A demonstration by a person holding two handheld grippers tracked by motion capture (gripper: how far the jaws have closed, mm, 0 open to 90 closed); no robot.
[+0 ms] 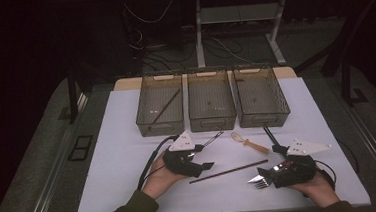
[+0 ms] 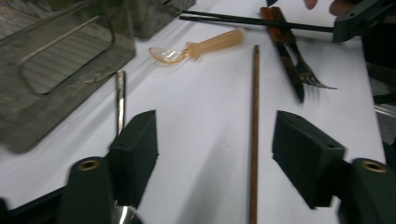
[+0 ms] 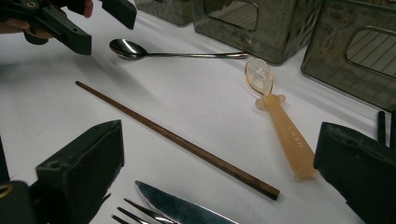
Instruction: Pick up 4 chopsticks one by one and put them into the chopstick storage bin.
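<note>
A brown chopstick (image 1: 229,171) lies on the white table (image 1: 131,190) between my two grippers. My left gripper (image 1: 202,165) hovers low over its left end, jaws open; in the left gripper view (image 2: 219,158) the chopstick (image 2: 254,130) runs between the pads, nearer the right one and touching neither. A metal spoon (image 2: 120,98) lies by the left pad. My right gripper (image 3: 222,172) stands open over a knife (image 3: 182,205) and a fork (image 3: 135,212), with the chopstick (image 3: 177,140) and an amber plastic spoon (image 3: 280,126) ahead of it.
Three clear bins (image 1: 212,119) stand in a row at the back of the table; the left bin (image 1: 147,124) holds a dark chopstick (image 1: 166,106). A pair of black sticks (image 1: 271,138) lies by the right bin (image 1: 264,118).
</note>
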